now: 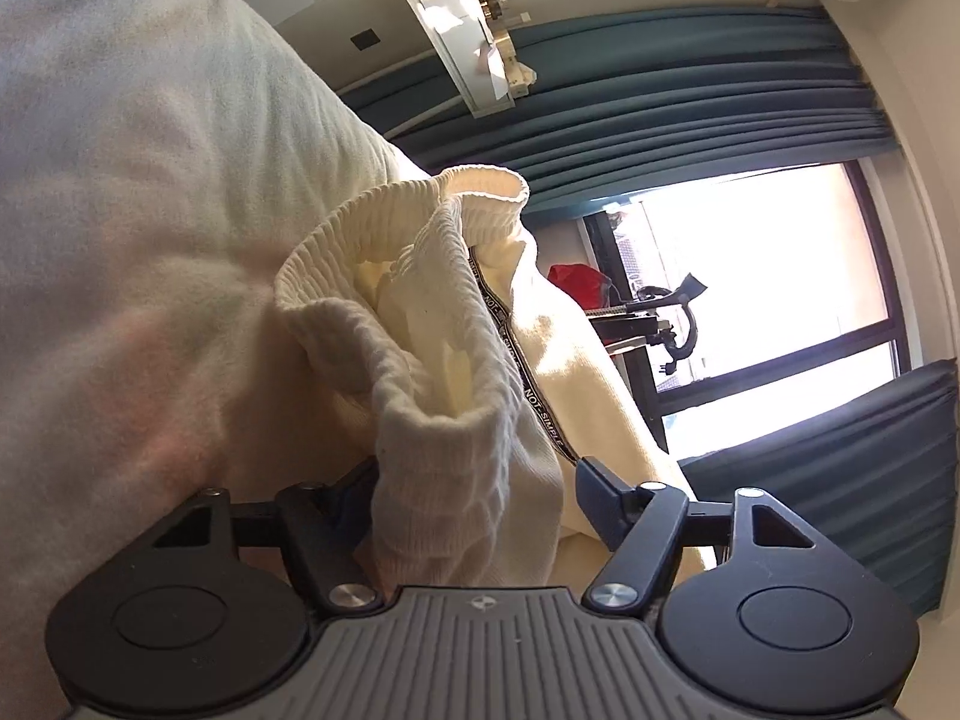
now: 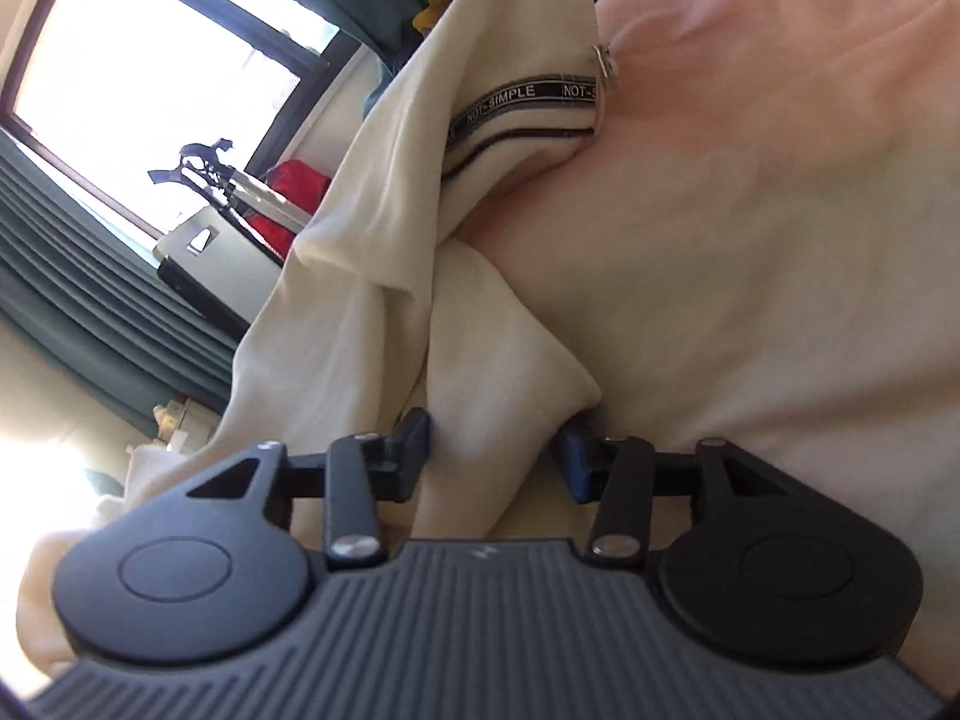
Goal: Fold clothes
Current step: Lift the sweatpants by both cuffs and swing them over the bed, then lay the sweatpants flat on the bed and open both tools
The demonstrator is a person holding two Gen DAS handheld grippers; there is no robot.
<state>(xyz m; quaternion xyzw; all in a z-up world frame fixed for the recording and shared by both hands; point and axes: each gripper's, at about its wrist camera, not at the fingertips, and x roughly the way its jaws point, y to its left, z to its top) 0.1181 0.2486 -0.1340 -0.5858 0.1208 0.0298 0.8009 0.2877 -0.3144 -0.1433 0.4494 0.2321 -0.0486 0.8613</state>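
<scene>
We find the cream jacket lying against the pale bedsheet, which serves as our landmark. The garment stretches away from both tools towards the window, its long axis running roughly along the line of the fingers. The left gripper has its jaws set wide with the ribbed hem bunched between them; whether they pinch it, we cannot tell. The right gripper likewise straddles a fold of smooth cloth, grip unconfirmed. Each tool sits at its own end of the hem, neither nearer. The jacket looks crumpled, with a black lettered tape beside the zip.
</scene>
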